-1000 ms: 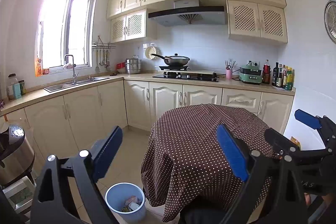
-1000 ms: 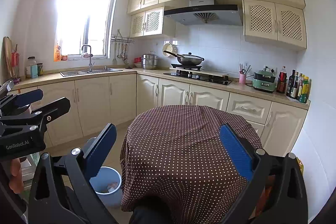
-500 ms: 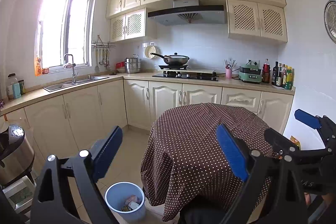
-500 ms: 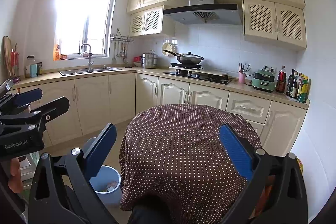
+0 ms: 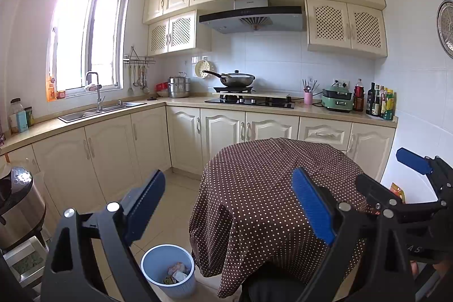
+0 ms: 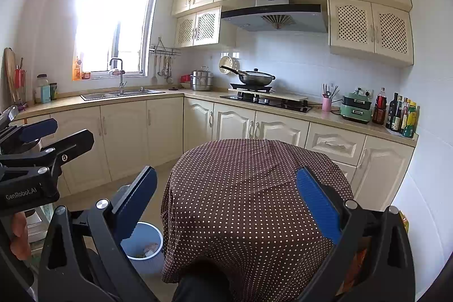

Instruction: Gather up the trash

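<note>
Left wrist view: your left gripper [image 5: 226, 205] has its jaws spread wide, nothing between them; same for your right gripper [image 6: 226, 203]. One blue bin [image 5: 169, 270] stands on the floor just beside the one round table [image 5: 271, 188] in its dotted cloth, with a few scraps of trash [image 5: 177, 272] inside it. No loose trash shows on the tabletop, so the risk is that you grab the cloth instead. Reaching down for the bin, you could snag the hanging cloth or tip the bin. Counts: two grippers, one bin, one table.
</note>
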Demonstrator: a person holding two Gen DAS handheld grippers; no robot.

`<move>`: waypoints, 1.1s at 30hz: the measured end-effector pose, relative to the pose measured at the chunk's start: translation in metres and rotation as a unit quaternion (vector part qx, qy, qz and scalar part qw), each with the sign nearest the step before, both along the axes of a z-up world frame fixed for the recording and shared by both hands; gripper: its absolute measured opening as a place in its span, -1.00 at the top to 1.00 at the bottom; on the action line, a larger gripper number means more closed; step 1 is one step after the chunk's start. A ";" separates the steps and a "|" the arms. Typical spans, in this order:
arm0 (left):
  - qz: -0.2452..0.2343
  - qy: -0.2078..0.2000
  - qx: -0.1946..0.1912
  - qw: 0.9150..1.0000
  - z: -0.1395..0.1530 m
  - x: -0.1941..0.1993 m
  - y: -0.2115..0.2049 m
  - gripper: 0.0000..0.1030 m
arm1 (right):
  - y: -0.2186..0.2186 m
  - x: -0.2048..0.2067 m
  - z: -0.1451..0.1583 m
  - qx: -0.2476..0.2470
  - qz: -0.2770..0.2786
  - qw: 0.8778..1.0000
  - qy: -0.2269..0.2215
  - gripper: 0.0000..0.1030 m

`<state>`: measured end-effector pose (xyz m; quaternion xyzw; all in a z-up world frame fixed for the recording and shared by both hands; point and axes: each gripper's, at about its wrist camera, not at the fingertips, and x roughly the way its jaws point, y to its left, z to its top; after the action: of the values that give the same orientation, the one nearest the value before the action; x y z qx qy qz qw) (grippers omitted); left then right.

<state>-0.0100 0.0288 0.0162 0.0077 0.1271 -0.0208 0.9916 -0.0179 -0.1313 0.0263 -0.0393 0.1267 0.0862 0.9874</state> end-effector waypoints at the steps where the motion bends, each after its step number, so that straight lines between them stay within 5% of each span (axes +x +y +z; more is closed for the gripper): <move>1: 0.000 0.000 0.000 1.000 -0.002 0.000 0.000 -0.73 | 0.000 0.000 0.000 0.000 0.000 1.000 0.001 -0.86; 33: -0.002 0.004 0.000 1.000 -0.006 0.002 -0.001 -0.73 | 0.000 0.007 0.002 -0.004 0.004 1.000 0.001 -0.86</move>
<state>-0.0084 0.0275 0.0098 0.0081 0.1311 -0.0225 0.9911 -0.0112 -0.1314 0.0286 -0.0435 0.1281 0.0897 0.9867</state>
